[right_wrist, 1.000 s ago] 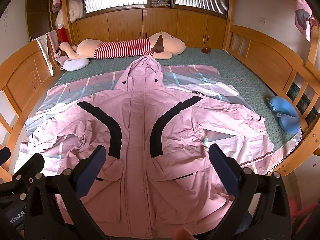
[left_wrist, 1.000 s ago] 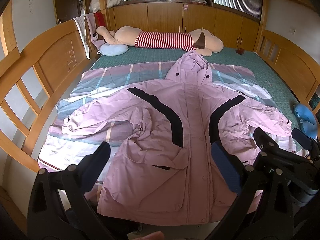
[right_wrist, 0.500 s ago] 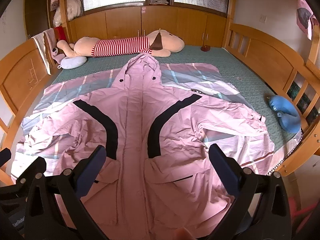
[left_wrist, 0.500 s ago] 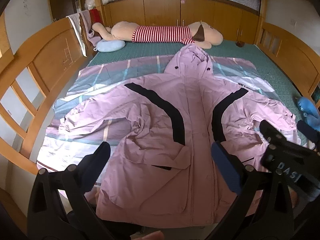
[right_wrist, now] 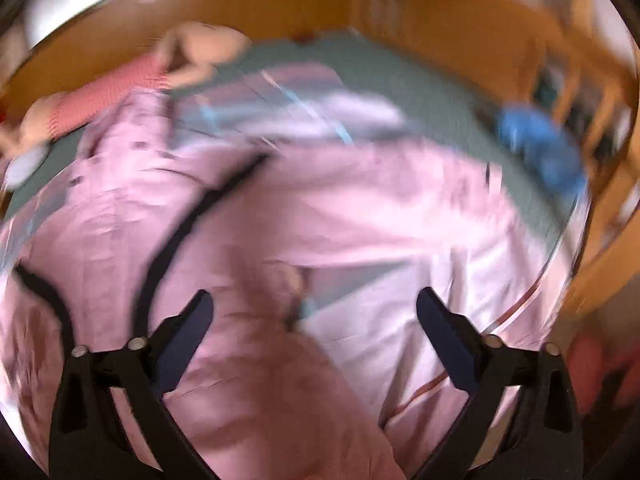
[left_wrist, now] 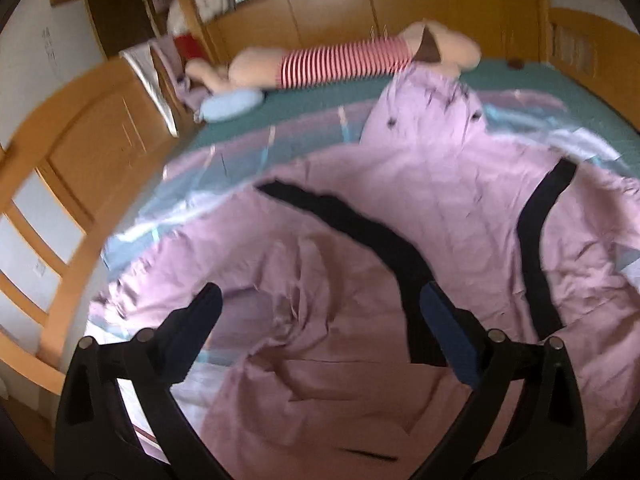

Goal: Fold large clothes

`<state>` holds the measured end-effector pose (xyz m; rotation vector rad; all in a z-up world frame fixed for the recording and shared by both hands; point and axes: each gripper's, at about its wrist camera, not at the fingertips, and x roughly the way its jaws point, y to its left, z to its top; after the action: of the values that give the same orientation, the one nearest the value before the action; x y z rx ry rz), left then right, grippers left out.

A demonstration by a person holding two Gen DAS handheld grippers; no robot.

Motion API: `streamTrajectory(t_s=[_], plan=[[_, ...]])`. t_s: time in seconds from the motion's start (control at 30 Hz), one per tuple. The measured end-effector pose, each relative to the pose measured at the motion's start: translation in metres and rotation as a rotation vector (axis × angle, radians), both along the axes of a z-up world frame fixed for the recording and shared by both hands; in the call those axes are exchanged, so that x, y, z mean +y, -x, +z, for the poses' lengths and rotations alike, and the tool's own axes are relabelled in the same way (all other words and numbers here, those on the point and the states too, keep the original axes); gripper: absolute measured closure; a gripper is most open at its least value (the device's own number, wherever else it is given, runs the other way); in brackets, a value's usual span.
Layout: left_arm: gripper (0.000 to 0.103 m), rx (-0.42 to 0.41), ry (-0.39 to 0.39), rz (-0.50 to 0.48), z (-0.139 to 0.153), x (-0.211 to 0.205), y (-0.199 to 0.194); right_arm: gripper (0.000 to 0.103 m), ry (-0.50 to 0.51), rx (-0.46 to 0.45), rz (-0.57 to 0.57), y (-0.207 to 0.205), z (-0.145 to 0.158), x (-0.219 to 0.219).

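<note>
A large pink hooded jacket [left_wrist: 420, 216] with black curved stripes lies spread front-up on the bed, hood toward the far end. My left gripper [left_wrist: 320, 320] is open and empty, hovering above the jacket's left armpit and sleeve. My right gripper [right_wrist: 312, 316] is open and empty above the jacket's [right_wrist: 340, 208] right sleeve and side; that view is blurred by motion.
A striped sheet [left_wrist: 240, 160] lies under the jacket on a green mattress [left_wrist: 320, 96]. A long plush toy in a red-striped shirt [left_wrist: 340, 64] and a blue cushion [left_wrist: 232, 106] lie at the far end. Wooden rails [left_wrist: 60, 184] line both sides. A blue toy [right_wrist: 540, 152] sits at the right.
Both grippers have moved forward and lower over the jacket, the left toward the left sleeve, the right swinging toward the right sleeve. Both stay open.
</note>
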<state>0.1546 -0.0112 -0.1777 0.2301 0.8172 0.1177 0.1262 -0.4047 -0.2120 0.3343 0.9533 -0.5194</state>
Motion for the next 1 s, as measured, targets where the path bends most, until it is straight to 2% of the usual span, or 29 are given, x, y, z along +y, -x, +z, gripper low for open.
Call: streamTrajectory(t_s=[0.03,0.07,0.13,0.17,0.23,0.3,0.37,0.4,0.43,0.5,0.53,0.57,0.6,0.63,0.67,0.7,0.73,0.9,0.93,1.0], plan=[[0.004,0.017,0.006,0.004,-0.005,0.002,-0.006,0.024,-0.071,0.010,-0.047,-0.002,-0.017,-0.024],[0.004,0.041,0.018,0.000,-0.011,0.001,-0.011,0.026,-0.127,0.006,-0.083,0.001,-0.031,-0.039],[0.004,0.077,0.048,-0.018,-0.015,0.000,-0.021,0.027,-0.256,-0.041,-0.172,0.004,-0.057,-0.078],[0.003,0.075,0.058,-0.020,-0.018,0.000,-0.023,0.027,-0.307,-0.059,-0.200,0.005,-0.067,-0.088],[0.003,0.067,0.069,-0.022,-0.015,-0.003,-0.025,0.026,-0.489,-0.126,-0.286,0.009,-0.092,-0.117],[0.002,0.049,0.112,-0.044,-0.011,-0.005,-0.029,0.026,-0.614,-0.159,-0.364,0.010,-0.110,-0.132],[0.002,0.055,0.129,-0.051,-0.013,-0.007,-0.034,0.025,-0.645,-0.151,-0.429,0.007,-0.116,-0.136],[0.002,0.073,0.132,-0.058,-0.016,-0.008,-0.036,0.019,-0.641,-0.151,-0.442,0.005,-0.115,-0.134],[0.002,0.092,0.132,-0.065,-0.020,-0.008,-0.038,0.012,-0.629,-0.146,-0.449,-0.001,-0.113,-0.132],[0.002,0.126,0.121,-0.070,-0.026,-0.010,-0.040,0.010,-0.588,-0.087,-0.449,-0.014,-0.111,-0.129],[0.002,0.137,0.115,-0.070,-0.028,-0.010,-0.041,0.014,-0.552,-0.049,-0.446,-0.021,-0.109,-0.127],[0.002,0.142,0.109,-0.068,-0.029,-0.009,-0.040,0.022,-0.485,-0.001,-0.435,-0.029,-0.104,-0.120],[0.002,0.145,0.109,-0.064,-0.030,-0.007,-0.040,0.057,-0.432,0.031,-0.419,-0.034,-0.100,-0.115],[0.002,0.151,0.113,-0.060,-0.030,-0.005,-0.040,0.085,-0.389,0.071,-0.404,-0.039,-0.097,-0.110],[0.002,0.158,0.120,-0.060,-0.031,-0.004,-0.040,0.086,-0.365,0.088,-0.408,-0.043,-0.095,-0.109],[0.002,0.168,0.130,-0.061,-0.031,-0.002,-0.040,0.097,-0.333,0.090,-0.411,-0.044,-0.090,-0.104],[0.002,0.173,0.138,-0.062,-0.031,0.000,-0.040,0.100,-0.295,0.080,-0.403,-0.046,-0.082,-0.099],[0.002,0.162,0.137,-0.046,-0.027,0.008,-0.039,0.102,-0.044,0.000,-0.377,-0.049,-0.031,-0.070],[0.002,0.161,0.147,-0.037,-0.025,0.012,-0.039,0.102,0.033,-0.022,-0.352,-0.053,-0.017,-0.060],[0.002,0.166,0.165,-0.015,-0.025,0.019,-0.041,0.102,0.125,-0.075,-0.283,-0.068,0.002,-0.038]])
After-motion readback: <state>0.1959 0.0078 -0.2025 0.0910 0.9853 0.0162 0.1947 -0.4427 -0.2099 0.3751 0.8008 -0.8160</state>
